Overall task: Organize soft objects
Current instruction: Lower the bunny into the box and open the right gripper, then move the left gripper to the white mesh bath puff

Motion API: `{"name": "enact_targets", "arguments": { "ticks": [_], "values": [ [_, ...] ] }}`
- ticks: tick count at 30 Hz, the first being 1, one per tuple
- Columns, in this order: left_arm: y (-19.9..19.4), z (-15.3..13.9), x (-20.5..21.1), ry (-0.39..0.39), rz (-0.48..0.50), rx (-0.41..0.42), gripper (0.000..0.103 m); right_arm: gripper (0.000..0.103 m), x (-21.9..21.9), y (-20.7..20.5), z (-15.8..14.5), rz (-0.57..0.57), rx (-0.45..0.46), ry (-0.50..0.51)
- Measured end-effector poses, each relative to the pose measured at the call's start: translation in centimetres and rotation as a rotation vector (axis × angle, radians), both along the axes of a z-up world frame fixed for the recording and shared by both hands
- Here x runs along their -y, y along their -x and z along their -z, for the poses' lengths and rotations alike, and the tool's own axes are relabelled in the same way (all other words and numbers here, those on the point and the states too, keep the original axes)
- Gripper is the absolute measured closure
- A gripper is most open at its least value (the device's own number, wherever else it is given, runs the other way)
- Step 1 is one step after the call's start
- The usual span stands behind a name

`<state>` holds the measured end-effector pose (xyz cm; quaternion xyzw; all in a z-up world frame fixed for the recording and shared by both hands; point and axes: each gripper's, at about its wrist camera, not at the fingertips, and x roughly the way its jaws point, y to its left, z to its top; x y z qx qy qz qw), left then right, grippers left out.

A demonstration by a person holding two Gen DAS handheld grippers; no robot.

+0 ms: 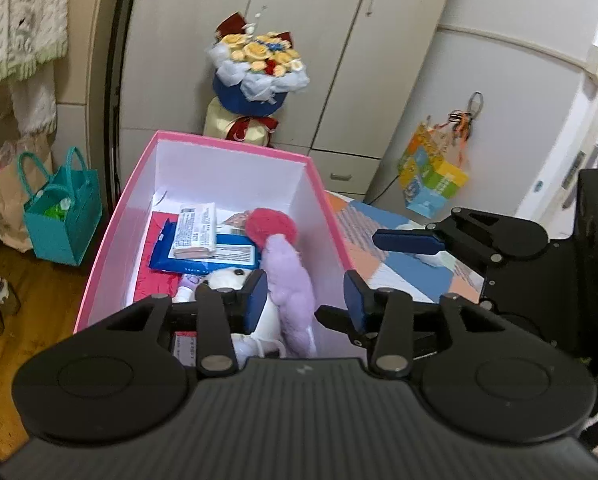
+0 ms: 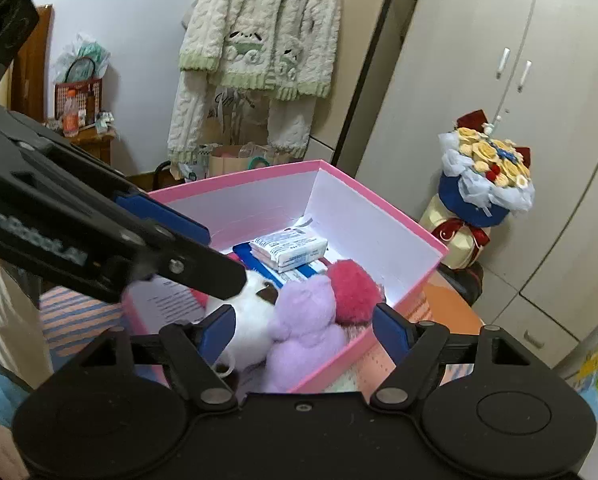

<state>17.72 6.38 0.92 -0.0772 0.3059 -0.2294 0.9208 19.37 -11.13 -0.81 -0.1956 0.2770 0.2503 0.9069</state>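
Observation:
A pink box (image 1: 227, 144) with white walls holds a purple plush (image 1: 291, 276), a white plush (image 1: 227, 278), a pink pompom (image 1: 271, 226) and a tissue pack (image 1: 195, 232) on a blue wipes pack (image 1: 219, 258). My left gripper (image 1: 305, 300) hovers over the box's near end, open, its pads clear of the purple plush below. My right gripper (image 2: 305, 330) is wide open over the near corner of the box (image 2: 259, 172), above the purple plush (image 2: 303, 320) and white plush (image 2: 251, 316), touching neither. The pompom (image 2: 353, 292) lies just behind them.
A flower bouquet (image 1: 259, 64) stands behind the box against wardrobe doors (image 1: 299, 0). A teal bag (image 1: 63, 216) and shoes sit on the wooden floor at the left. A knitted garment (image 2: 259, 32) hangs on the wall. The box rests on a patterned cover (image 1: 379, 248).

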Motion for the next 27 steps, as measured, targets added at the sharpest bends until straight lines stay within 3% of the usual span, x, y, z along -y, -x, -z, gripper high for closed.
{"name": "enact_targets", "arguments": {
  "ticks": [9,16,22,27],
  "values": [
    [4.6,-3.0,1.7,-0.072,0.101,0.062,0.055,0.023,3.5,3.7,-1.6,0.048,-0.017,-0.063],
    [6.8,-3.9,4.3,-0.106,0.199,0.047,0.045,0.023,8.6,6.8,-2.4,0.098,-0.052,-0.150],
    [6.8,-3.5,7.6,-0.129,0.252,0.047,0.041,0.023,13.5,9.2,-2.1,0.159,-0.039,-0.208],
    [5.7,-2.6,11.2,-0.126,0.303,0.036,0.040,0.013,17.0,9.9,-0.9,0.223,-0.015,-0.226]
  ]
}}
